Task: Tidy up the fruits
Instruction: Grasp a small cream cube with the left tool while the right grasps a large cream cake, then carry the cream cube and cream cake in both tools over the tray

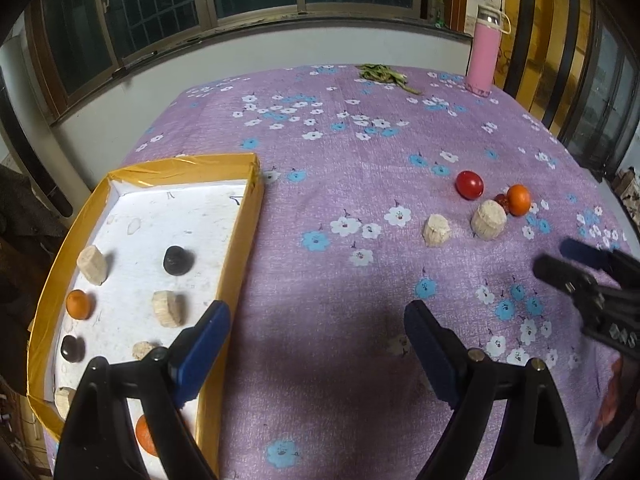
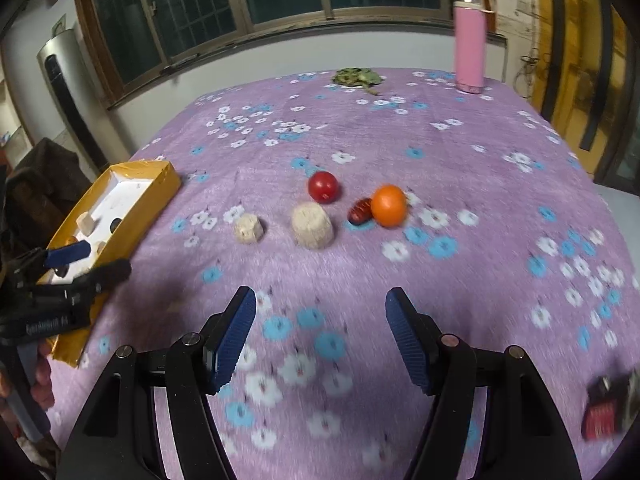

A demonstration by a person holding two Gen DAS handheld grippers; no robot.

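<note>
At the far left, your yellow-taped cardboard tray [image 1: 240,236] already held several pale chunks, dark fruits and small oranges, presumably the sorted ones. Your left tongs [image 1: 316,344] hung spread and empty over its right wall. Your right tongs [image 2: 320,336] were spread too, pinching nothing, aimed at the loose cluster on the purple flowered counter [image 2: 460,152]: a small pale chunk [image 2: 249,229], a larger pale cylinder [image 2: 313,225], a red round fruit [image 2: 323,186], a dark red date [image 2: 361,210] touching an orange [image 2: 389,205]. Nothing blocked them; the pink bottle [image 2: 469,40] stood far off.

Dim indoor light, fisheye warp, motion blur
</note>
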